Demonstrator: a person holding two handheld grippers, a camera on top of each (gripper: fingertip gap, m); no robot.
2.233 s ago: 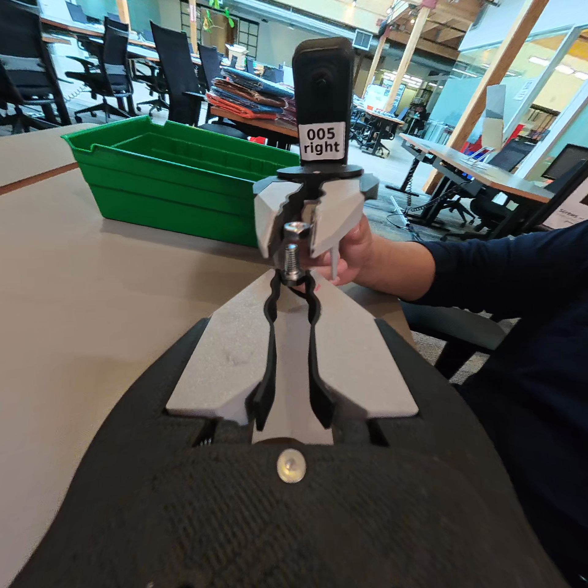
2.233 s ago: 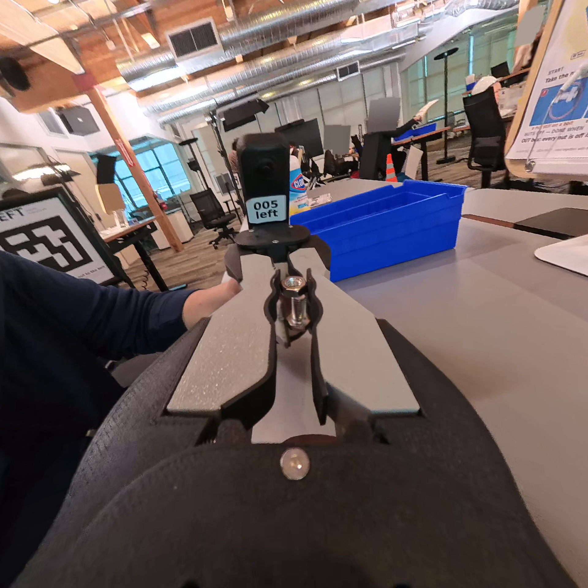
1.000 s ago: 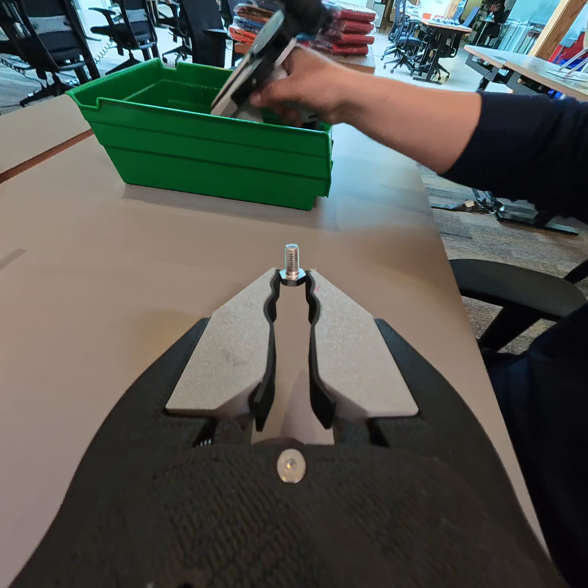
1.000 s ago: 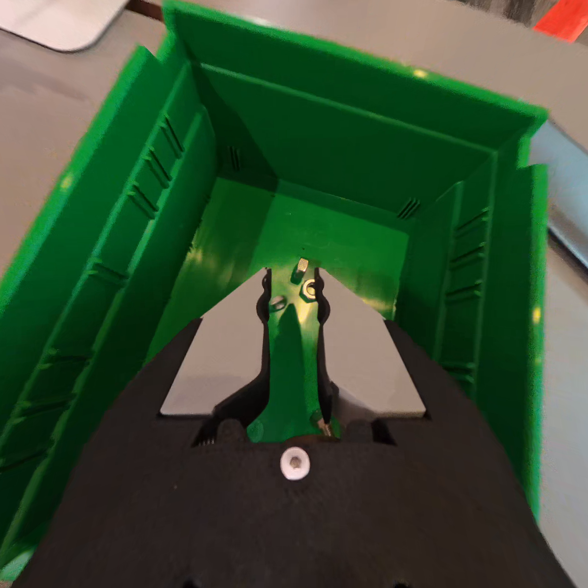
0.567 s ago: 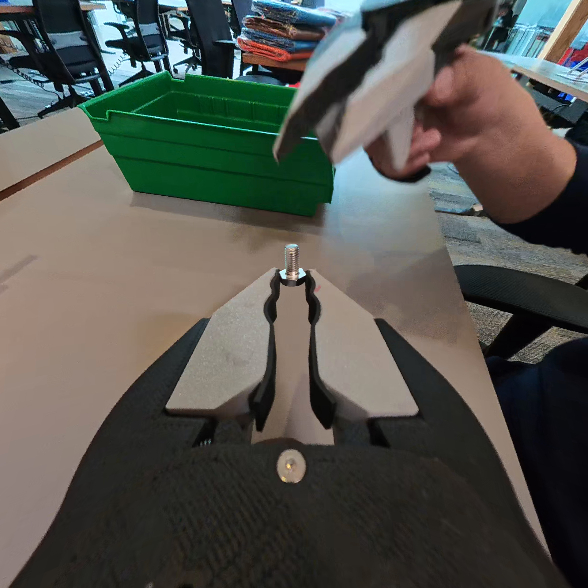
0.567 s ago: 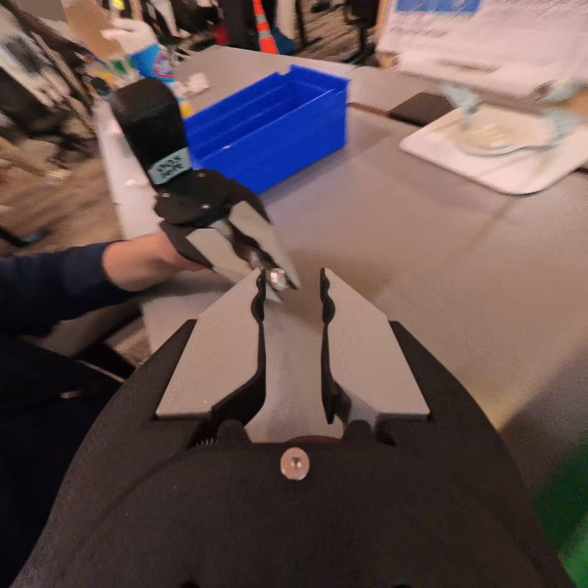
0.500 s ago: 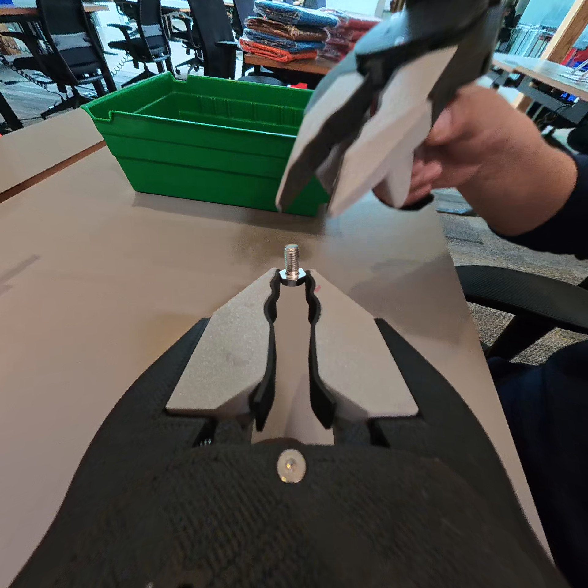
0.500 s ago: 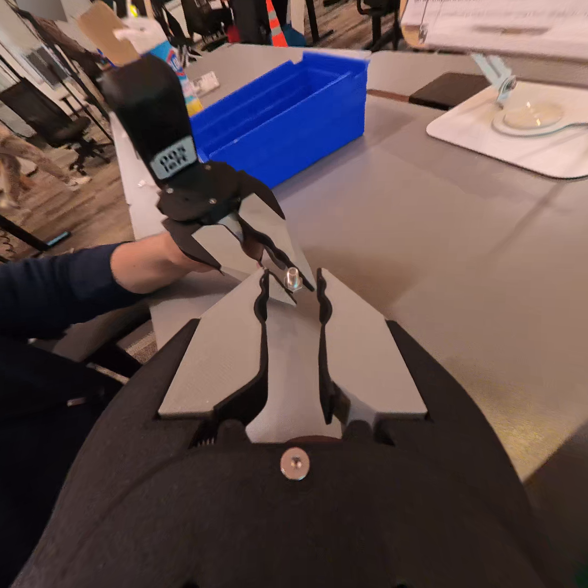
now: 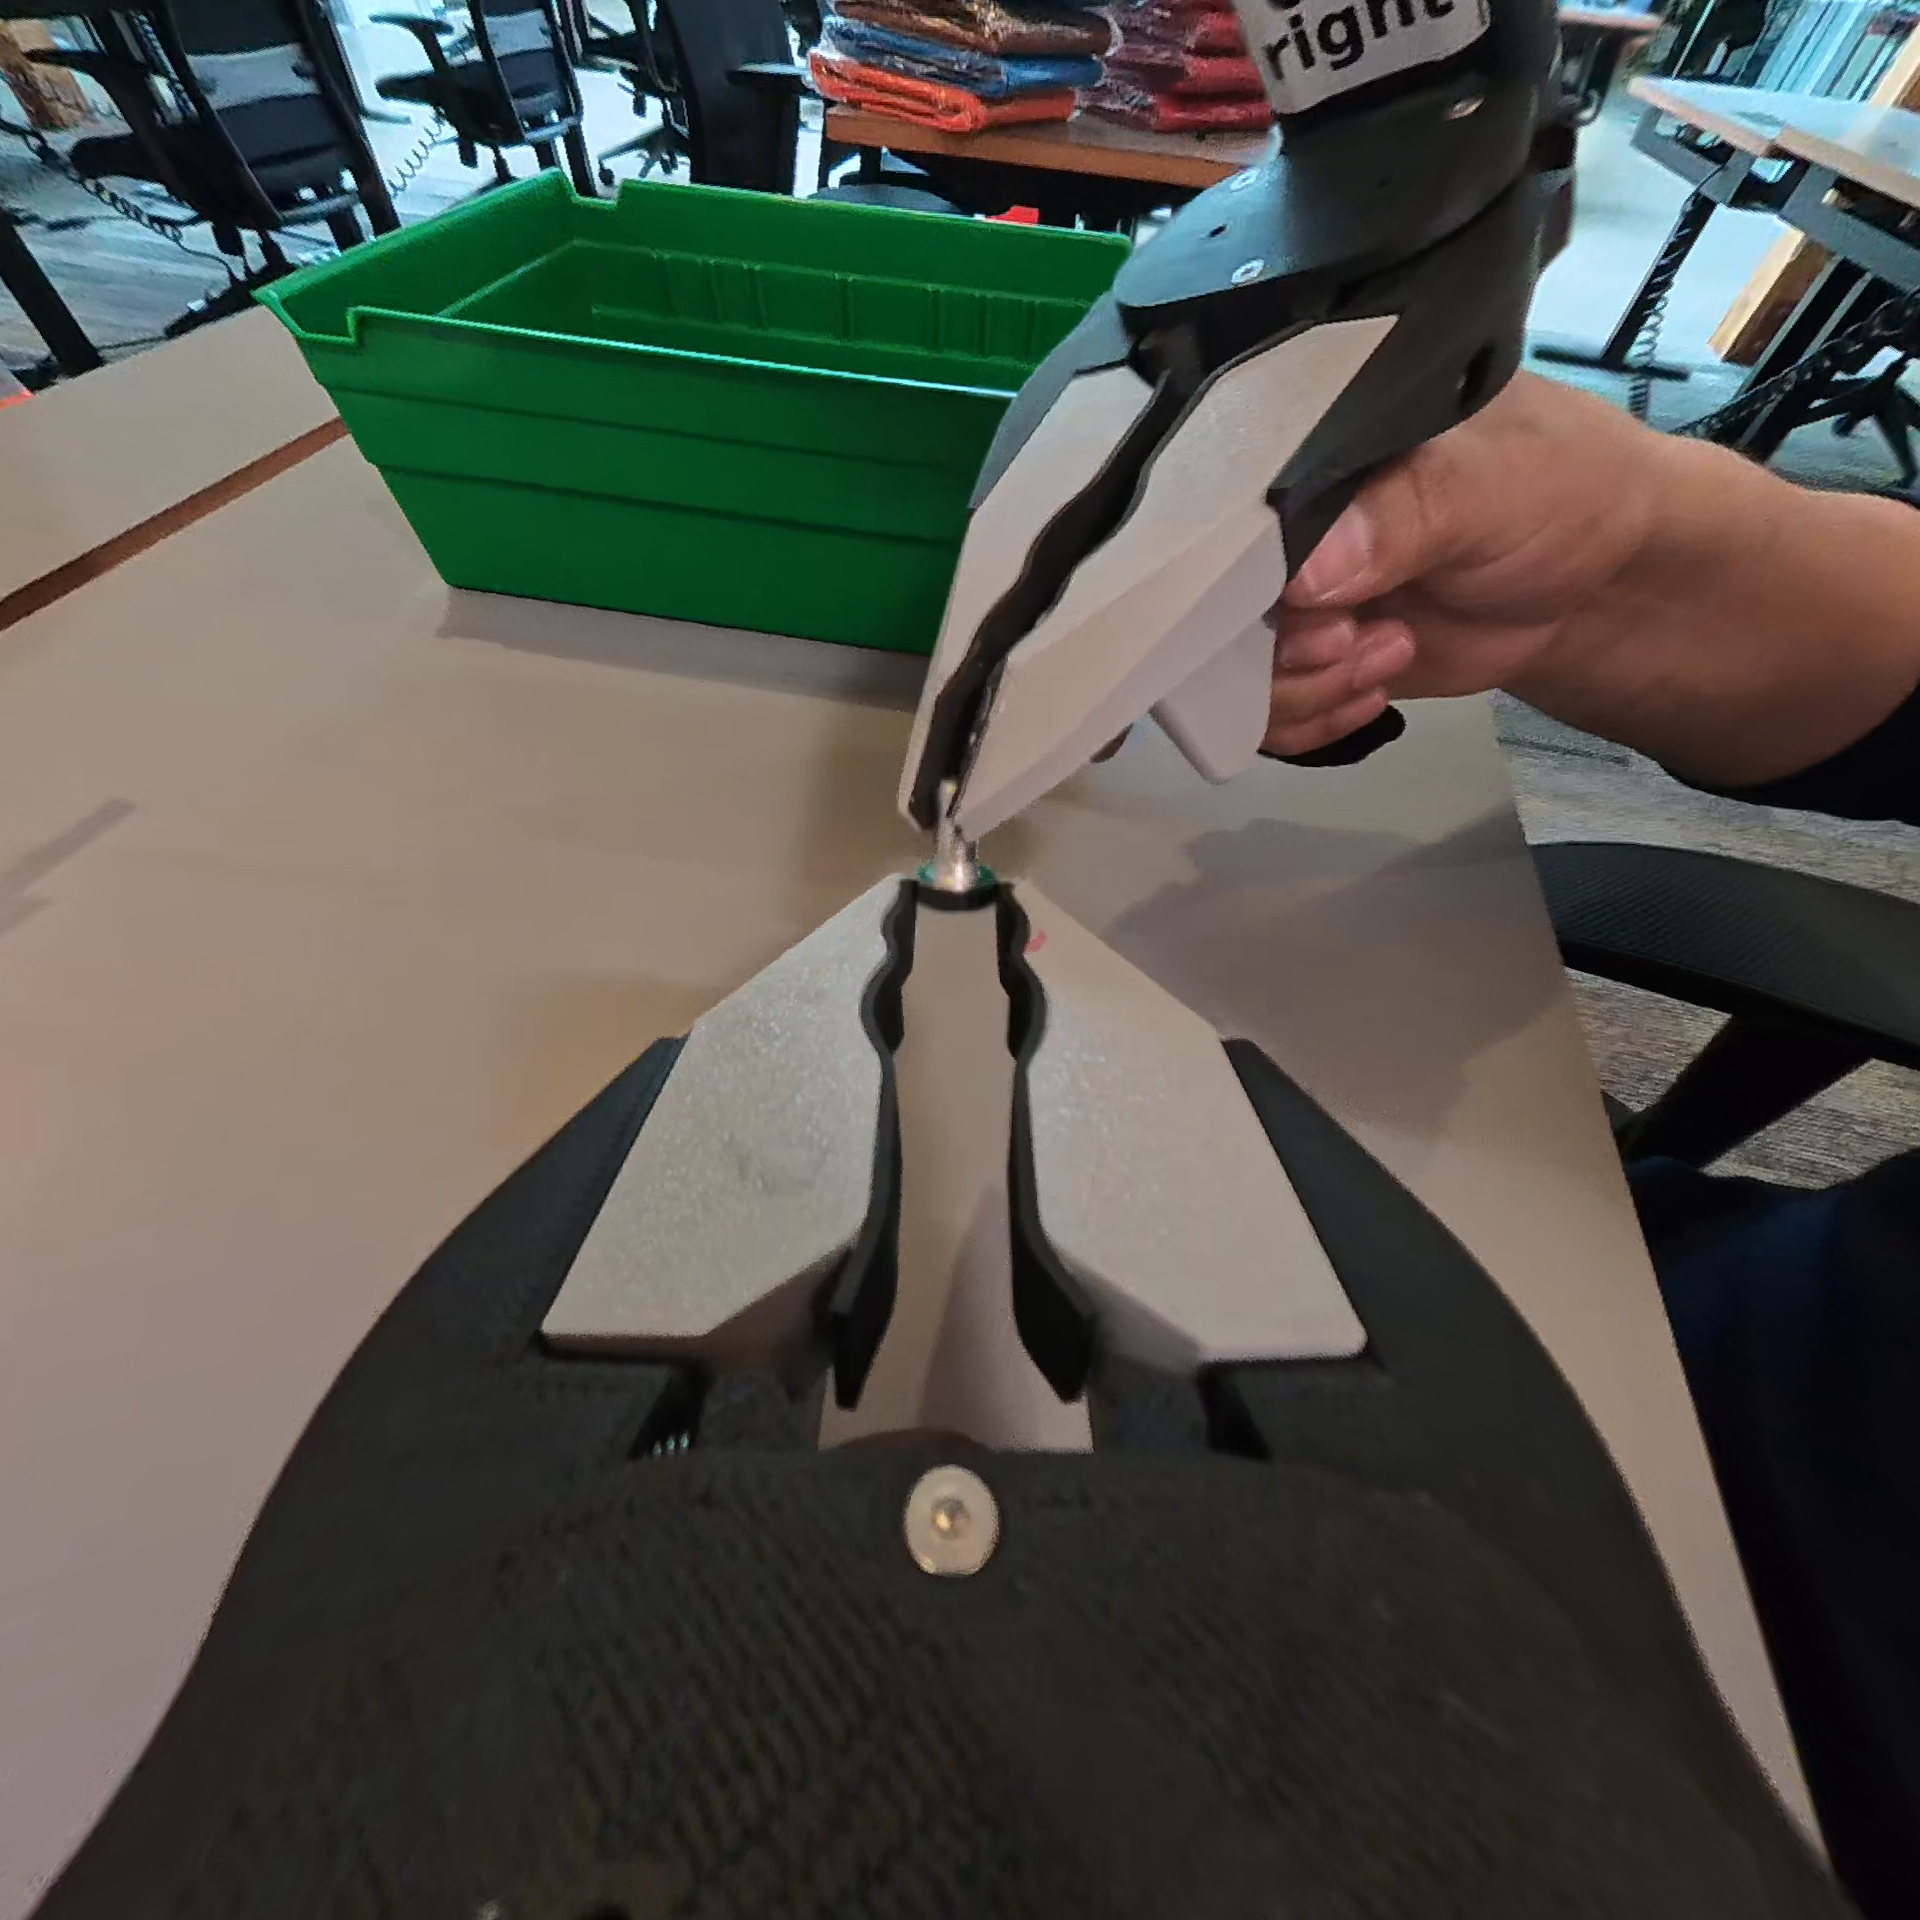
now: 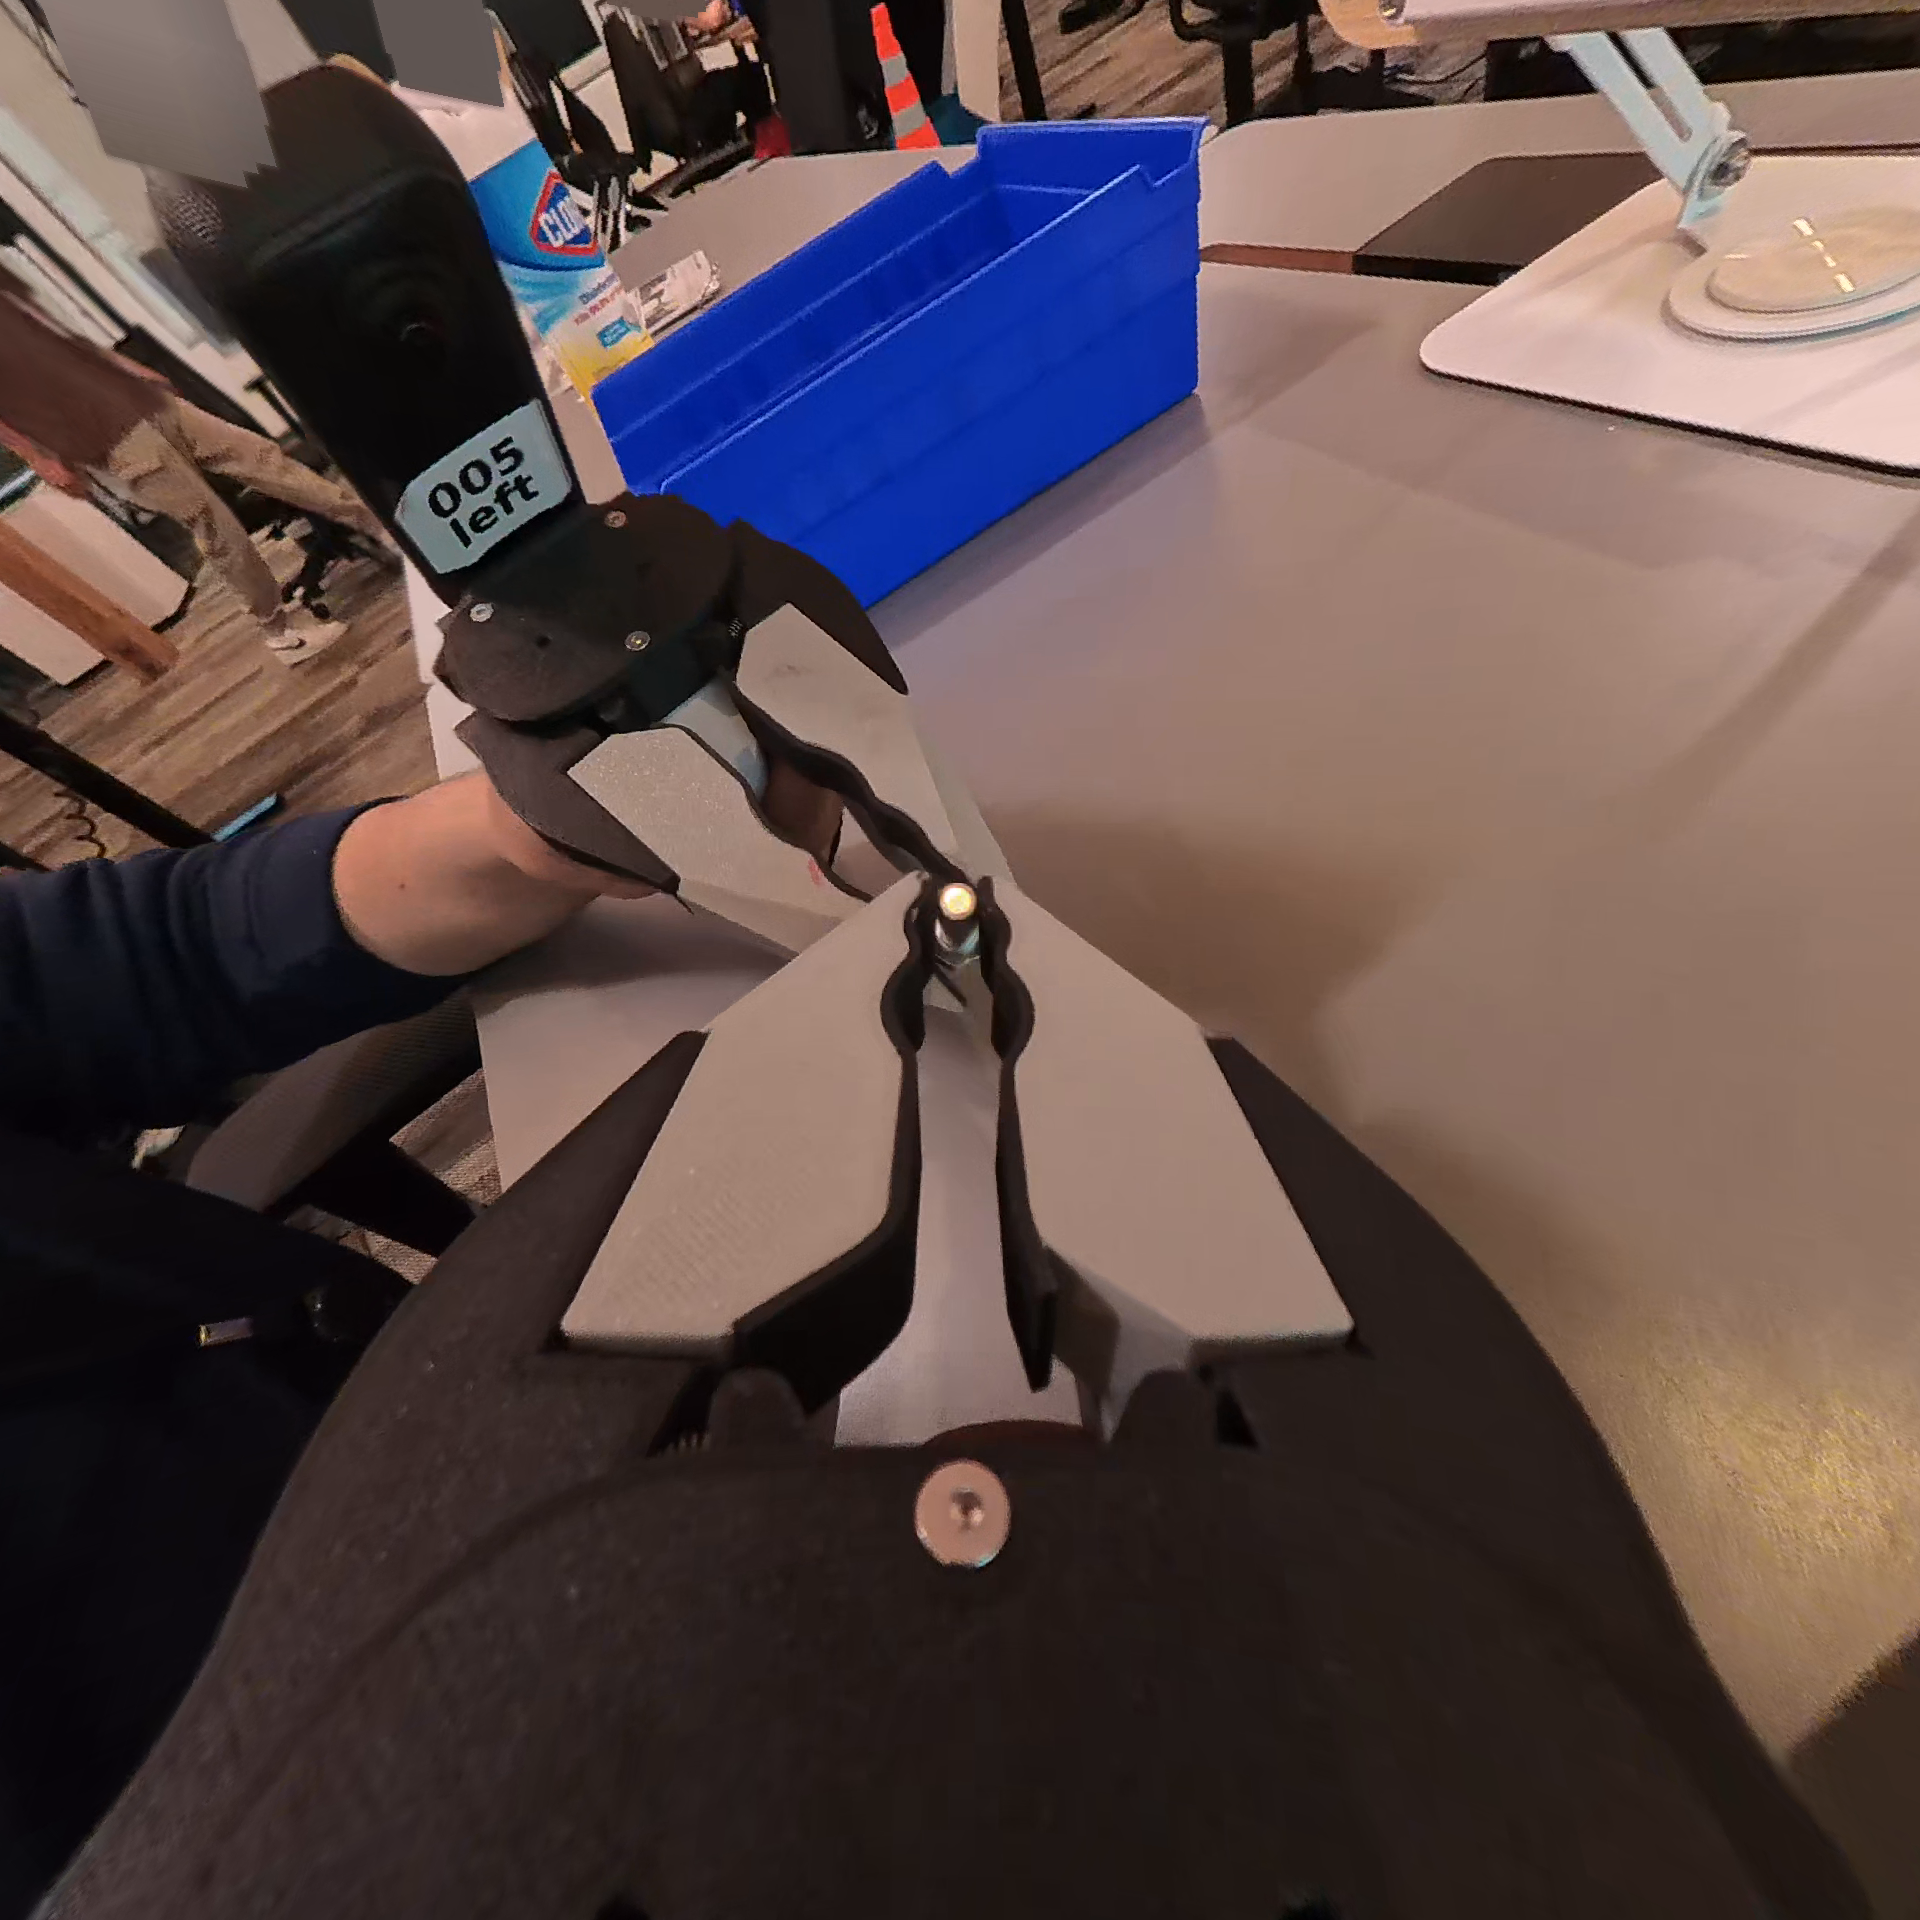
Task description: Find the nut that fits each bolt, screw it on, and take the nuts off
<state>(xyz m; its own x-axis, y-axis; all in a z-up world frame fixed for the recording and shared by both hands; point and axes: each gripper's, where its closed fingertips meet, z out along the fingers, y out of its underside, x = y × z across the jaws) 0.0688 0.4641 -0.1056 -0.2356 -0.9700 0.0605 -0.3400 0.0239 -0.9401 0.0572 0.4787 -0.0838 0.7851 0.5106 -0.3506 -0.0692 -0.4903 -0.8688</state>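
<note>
1. Nearby: green bin [image 9: 665, 436] and blue bin [image 10: 935, 343] on the grey worktop [image 9: 312, 831], clear of the work.
2. Left gripper [image 9: 951, 894] jaws clamped on the silver bolt [image 9: 951, 868], threads upward, above the worktop's near edge.
3. Right gripper [image 10: 951, 920] jaws closed on the bolt's tip.

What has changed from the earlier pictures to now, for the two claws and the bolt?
The right claw left the green bin, came back across the table and closed on the tip of the bolt. Two seconds ago it held a nut there; that nut is gone now. The left claw grips the same bolt, upright, as before.
</note>
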